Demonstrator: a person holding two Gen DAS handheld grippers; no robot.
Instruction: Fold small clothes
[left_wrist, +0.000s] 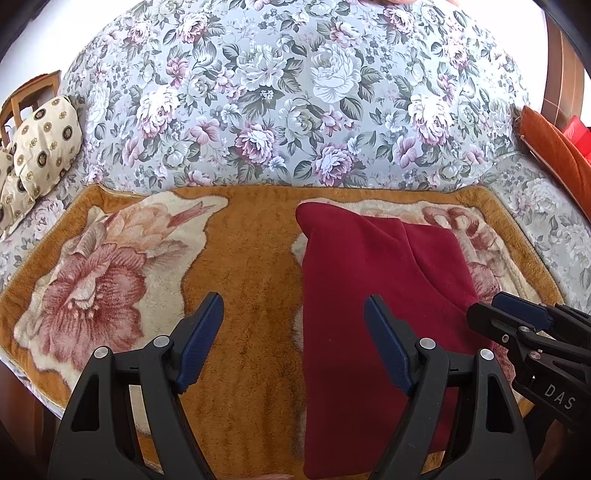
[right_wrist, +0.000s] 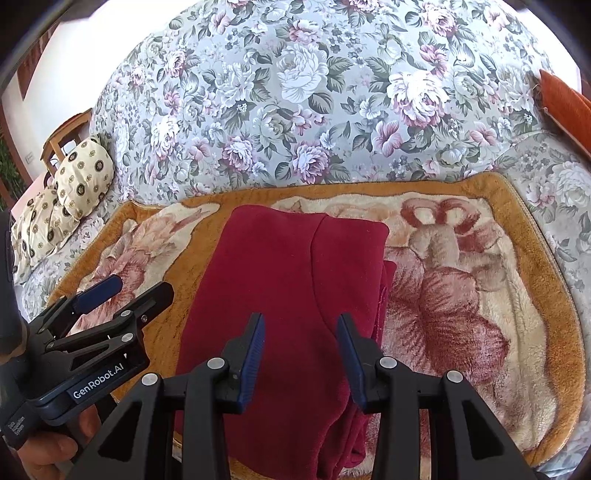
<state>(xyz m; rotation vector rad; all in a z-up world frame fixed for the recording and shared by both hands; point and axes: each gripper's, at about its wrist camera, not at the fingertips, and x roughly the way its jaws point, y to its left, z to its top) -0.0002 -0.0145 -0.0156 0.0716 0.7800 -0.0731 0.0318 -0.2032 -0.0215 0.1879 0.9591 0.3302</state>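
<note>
A dark red fleece garment (left_wrist: 373, 295) lies folded in a long strip on the orange floral blanket (left_wrist: 251, 258); it also shows in the right wrist view (right_wrist: 288, 288). My left gripper (left_wrist: 293, 310) is open and empty, hovering over the garment's left edge, its right finger (left_wrist: 388, 347) above the cloth. My right gripper (right_wrist: 301, 332) is open and empty above the garment's near half. The right gripper also shows at the right edge of the left wrist view (left_wrist: 517, 317), and the left gripper at the left of the right wrist view (right_wrist: 122, 295).
The blanket (right_wrist: 480, 280) covers the seat of a floral sofa (left_wrist: 295, 92). Cream patterned cushions (left_wrist: 40, 147) lie at the left end. An orange cushion (left_wrist: 554, 144) leans at the right end. A wooden chair (right_wrist: 62, 136) stands behind the left cushions.
</note>
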